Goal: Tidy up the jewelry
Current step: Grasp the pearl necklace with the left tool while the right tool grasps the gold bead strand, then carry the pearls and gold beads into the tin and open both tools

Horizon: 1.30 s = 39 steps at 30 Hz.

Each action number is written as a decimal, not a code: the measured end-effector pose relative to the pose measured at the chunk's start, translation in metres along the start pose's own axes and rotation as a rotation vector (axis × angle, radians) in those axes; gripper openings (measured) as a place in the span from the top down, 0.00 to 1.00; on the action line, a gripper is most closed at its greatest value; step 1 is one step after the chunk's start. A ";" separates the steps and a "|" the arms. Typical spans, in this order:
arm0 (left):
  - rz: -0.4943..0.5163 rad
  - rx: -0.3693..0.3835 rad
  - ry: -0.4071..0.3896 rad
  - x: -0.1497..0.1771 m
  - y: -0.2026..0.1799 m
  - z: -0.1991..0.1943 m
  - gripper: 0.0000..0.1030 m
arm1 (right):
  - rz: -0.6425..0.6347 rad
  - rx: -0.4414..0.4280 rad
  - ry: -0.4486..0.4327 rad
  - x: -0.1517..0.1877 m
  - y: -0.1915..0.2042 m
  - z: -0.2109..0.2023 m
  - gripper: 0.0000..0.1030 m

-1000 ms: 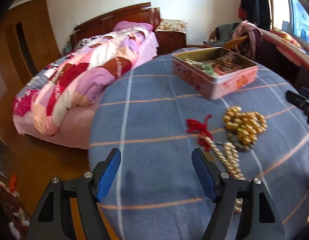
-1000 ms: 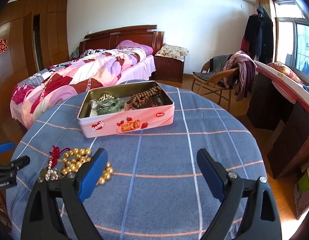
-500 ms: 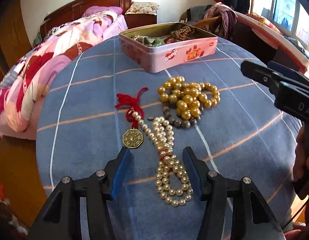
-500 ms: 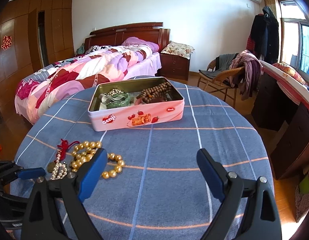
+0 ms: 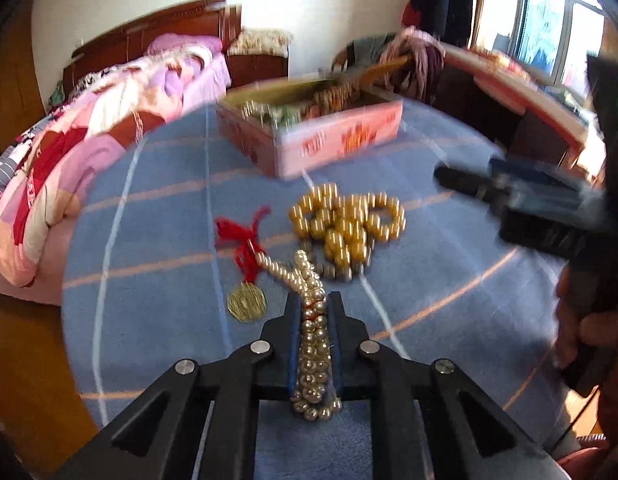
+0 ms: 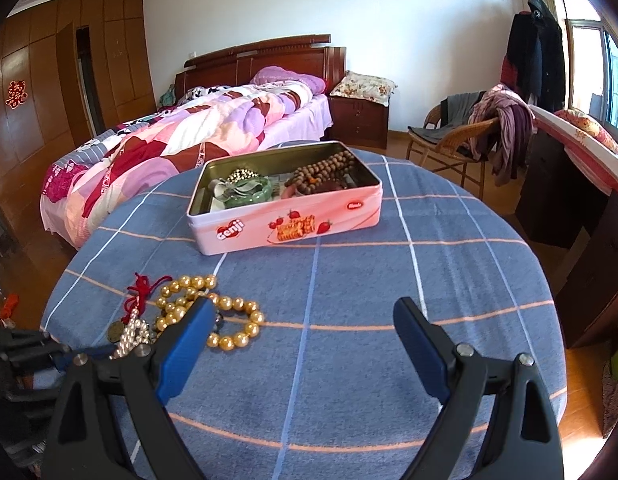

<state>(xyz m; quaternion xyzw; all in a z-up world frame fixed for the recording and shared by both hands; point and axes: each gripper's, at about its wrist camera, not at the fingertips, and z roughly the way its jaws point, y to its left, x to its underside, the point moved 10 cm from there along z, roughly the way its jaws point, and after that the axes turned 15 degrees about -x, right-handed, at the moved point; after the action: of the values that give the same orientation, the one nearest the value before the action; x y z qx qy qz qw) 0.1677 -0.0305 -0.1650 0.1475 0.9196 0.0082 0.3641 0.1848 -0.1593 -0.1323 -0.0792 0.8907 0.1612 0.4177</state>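
Observation:
My left gripper [image 5: 313, 304] is shut on a pearl necklace [image 5: 313, 344] that lies on the blue checked tablecloth [image 5: 157, 272]; its red tassel [image 5: 241, 236] and brass medallion [image 5: 246, 303] trail to the left. A pile of gold bead strands [image 5: 345, 220] lies just beyond. A pink open tin [image 6: 285, 220] holding green bangles and brown beads stands further back. My right gripper [image 6: 305, 320] is open and empty, hovering over the cloth right of the gold beads [image 6: 229, 320]. The pearls [image 6: 131, 334] also show at the lower left of the right wrist view.
The round table's edge [image 6: 549, 312] curves close on the right. A bed [image 6: 181, 140] stands to the left behind the table. A wicker chair with clothes [image 6: 481, 132] and a dark desk [image 6: 581, 184] stand to the right.
My left gripper has moved forward over the pearl necklace and shut on it. The right gripper has drifted slightly nearer the table and stays open.

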 end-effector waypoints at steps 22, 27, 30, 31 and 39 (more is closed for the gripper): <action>-0.152 -0.070 -0.098 -0.039 0.070 -0.020 0.89 | -0.028 -0.201 0.285 0.018 0.059 0.083 0.49; -0.166 -0.066 -0.092 -0.037 0.073 -0.019 0.89 | 0.038 -0.226 0.256 0.014 0.045 0.070 0.79; -0.169 -0.067 -0.089 -0.037 0.073 -0.017 0.89 | 0.064 -0.237 0.213 0.006 0.039 0.059 0.82; -0.171 -0.066 -0.087 -0.037 0.073 -0.017 0.89 | 0.069 -0.241 0.195 0.002 0.038 0.054 0.83; -0.176 -0.068 -0.088 -0.037 0.076 -0.015 0.89 | 0.050 -0.239 0.054 -0.035 0.035 0.022 0.86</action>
<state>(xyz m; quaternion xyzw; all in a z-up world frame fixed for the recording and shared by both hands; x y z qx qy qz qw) 0.2033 0.0335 -0.1195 0.0539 0.9112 0.0009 0.4084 0.2133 -0.1191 -0.1105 -0.1106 0.8778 0.2741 0.3770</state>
